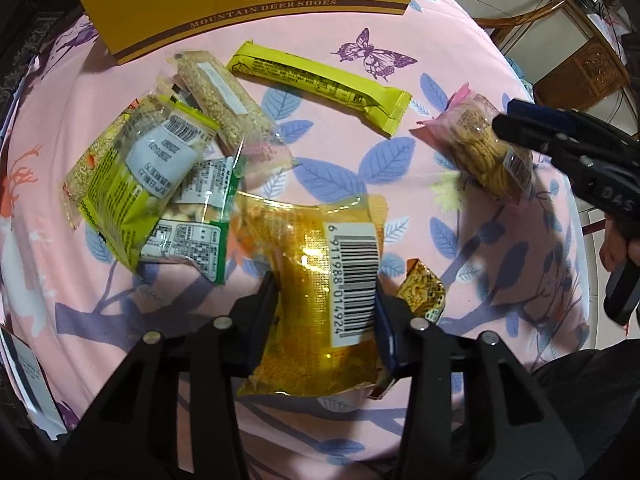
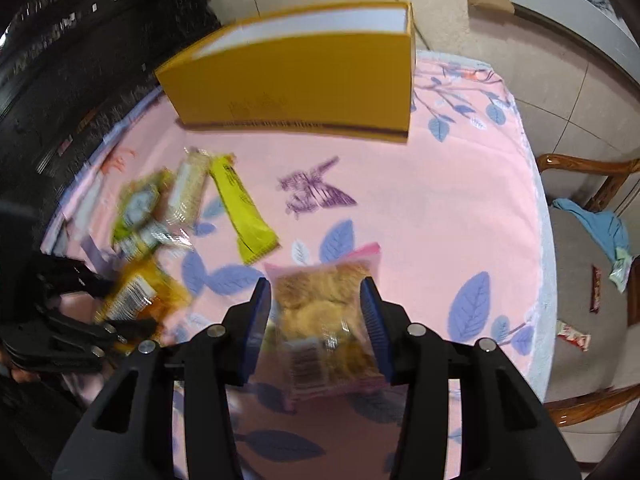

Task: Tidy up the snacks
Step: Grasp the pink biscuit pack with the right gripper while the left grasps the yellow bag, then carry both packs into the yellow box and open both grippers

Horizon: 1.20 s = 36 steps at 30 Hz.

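My left gripper [image 1: 326, 304] is shut on a gold snack packet with a barcode [image 1: 320, 280], its fingers pressing both sides; the packet also shows in the right wrist view [image 2: 140, 296]. My right gripper [image 2: 314, 312] straddles a pink-edged biscuit packet [image 2: 324, 312], also seen in the left wrist view [image 1: 480, 148]; its fingers touch the packet's sides. A yellow bar [image 1: 320, 84], a sesame bar [image 1: 220, 96], a green packet [image 1: 132, 168] and a small gold candy [image 1: 424, 292] lie on the pink cloth.
An open yellow shoe box [image 2: 304, 76] stands at the back of the table [image 2: 460, 208]. A wooden chair [image 2: 588, 248] with cloth and wrappers is to the right. The table edge curves along the right.
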Motion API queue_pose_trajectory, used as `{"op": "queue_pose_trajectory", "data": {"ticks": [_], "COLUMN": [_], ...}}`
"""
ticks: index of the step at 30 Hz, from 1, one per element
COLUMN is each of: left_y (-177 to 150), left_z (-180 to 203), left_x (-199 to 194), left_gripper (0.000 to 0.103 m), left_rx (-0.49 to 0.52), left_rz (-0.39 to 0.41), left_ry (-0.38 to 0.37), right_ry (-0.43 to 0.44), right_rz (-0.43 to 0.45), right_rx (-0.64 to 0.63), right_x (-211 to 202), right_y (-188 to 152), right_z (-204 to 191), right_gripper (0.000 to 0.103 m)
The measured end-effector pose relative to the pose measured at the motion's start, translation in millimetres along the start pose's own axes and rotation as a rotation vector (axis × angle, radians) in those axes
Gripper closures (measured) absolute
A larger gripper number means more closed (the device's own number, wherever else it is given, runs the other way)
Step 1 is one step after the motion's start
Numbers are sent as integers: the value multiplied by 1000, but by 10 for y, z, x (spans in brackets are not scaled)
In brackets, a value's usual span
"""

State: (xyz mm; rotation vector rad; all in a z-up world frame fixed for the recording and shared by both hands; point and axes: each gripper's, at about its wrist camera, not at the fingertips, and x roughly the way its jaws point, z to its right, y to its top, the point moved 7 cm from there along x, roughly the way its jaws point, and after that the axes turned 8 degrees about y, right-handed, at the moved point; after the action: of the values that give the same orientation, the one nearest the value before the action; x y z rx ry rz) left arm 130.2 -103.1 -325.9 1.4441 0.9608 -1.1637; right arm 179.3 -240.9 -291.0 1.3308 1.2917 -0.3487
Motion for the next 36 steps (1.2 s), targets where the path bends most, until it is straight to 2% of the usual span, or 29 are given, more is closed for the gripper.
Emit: {"op": "queue_pose_trajectory", "data": {"ticks": [5, 9, 11, 14, 16, 18, 20, 25, 30, 36], "left_y": [-17, -82, -105, -121, -134, -144, -148, -135, -65, 261], "left_z": [-84, -272, -336, -383, -467, -527, -662, -810, -902, -908], "left_x": [-21, -44, -47, -83, -184, -321, -481, -678, -874, -1157], "left_gripper": [62, 62, 62, 64, 64, 64, 64, 64, 64, 65], "left_rx": [-37, -108, -121, -129, -164, -191, -218, -274, -307, -320], "left_rz": [-1, -11, -15, -7, 22, 55, 97, 140, 187, 285], "left_ry": [-32, -82, -86, -75, -110, -131, -140, -137, -135, -134], "right_ry": [-8, -57, -76, -118, -98, -41, -11, 46, 67, 91], "right_rz": [-85, -74, -70, -75, -54, -27, -11, 35, 101, 224], "right_rx": [-81, -172, -200, -236, -186, -95, -51, 30, 22, -9], "right_x": [168, 212, 210, 154, 64, -43, -104, -244, -482, -830], "right_y": [-111, -135, -136, -104, -58, -9, 22, 119, 295, 691], "right_z": [-31, -113, -133, -179, -159, -125, -108, -94, -207, -359], "right_gripper": [48, 44, 49, 65, 72, 73, 73, 74, 74, 74]}}
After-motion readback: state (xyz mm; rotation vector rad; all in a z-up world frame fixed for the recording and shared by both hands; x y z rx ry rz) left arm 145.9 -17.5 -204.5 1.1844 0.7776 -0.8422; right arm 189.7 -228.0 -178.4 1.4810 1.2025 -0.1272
